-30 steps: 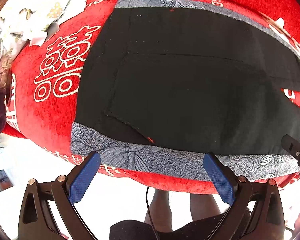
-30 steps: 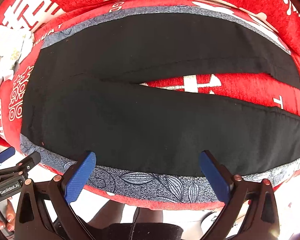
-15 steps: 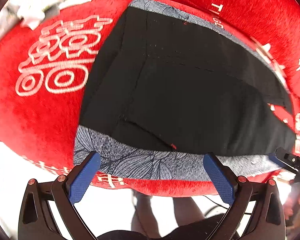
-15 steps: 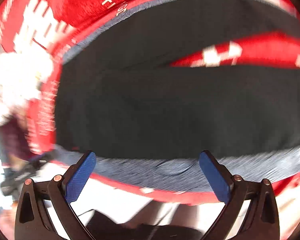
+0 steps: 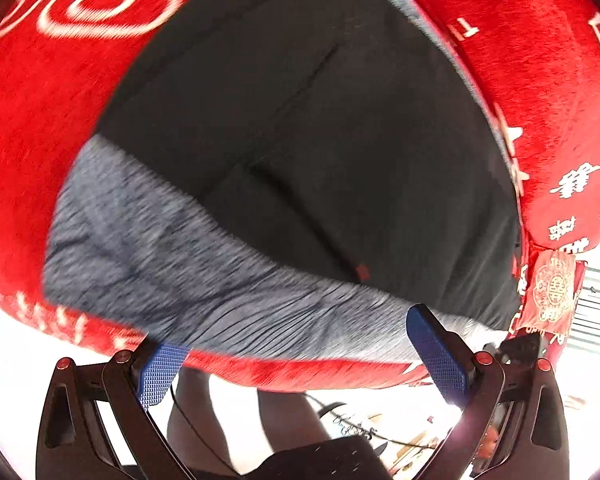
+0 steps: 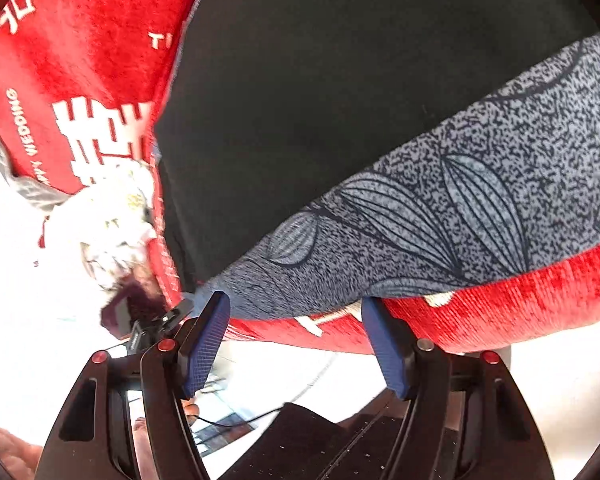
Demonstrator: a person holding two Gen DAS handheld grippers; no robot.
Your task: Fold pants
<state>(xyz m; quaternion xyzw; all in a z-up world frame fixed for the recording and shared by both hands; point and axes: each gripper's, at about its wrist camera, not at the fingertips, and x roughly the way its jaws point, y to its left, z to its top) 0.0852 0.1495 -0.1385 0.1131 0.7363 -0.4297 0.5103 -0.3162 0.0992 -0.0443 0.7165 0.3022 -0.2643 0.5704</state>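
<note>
Black pants with a grey leaf-patterned side stripe lie spread flat on a red cloth-covered table. My left gripper is open at the table's near edge, its fingers straddling the stripe near the waist end, with nothing in its grip. My right gripper is partly closed but still open, its blue pads on either side of the stripe's edge where it overhangs the table front. The pants also fill the right wrist view.
The red cloth carries white printed characters. A crumpled white floral cloth lies at the table's left end. The other gripper shows at the left edge of the right wrist view. The person's legs stand below the table edge.
Both grippers have tilted and moved in close to the stripe at the table's near edge. The right gripper's fingers have narrowed; the left stays wide open.
</note>
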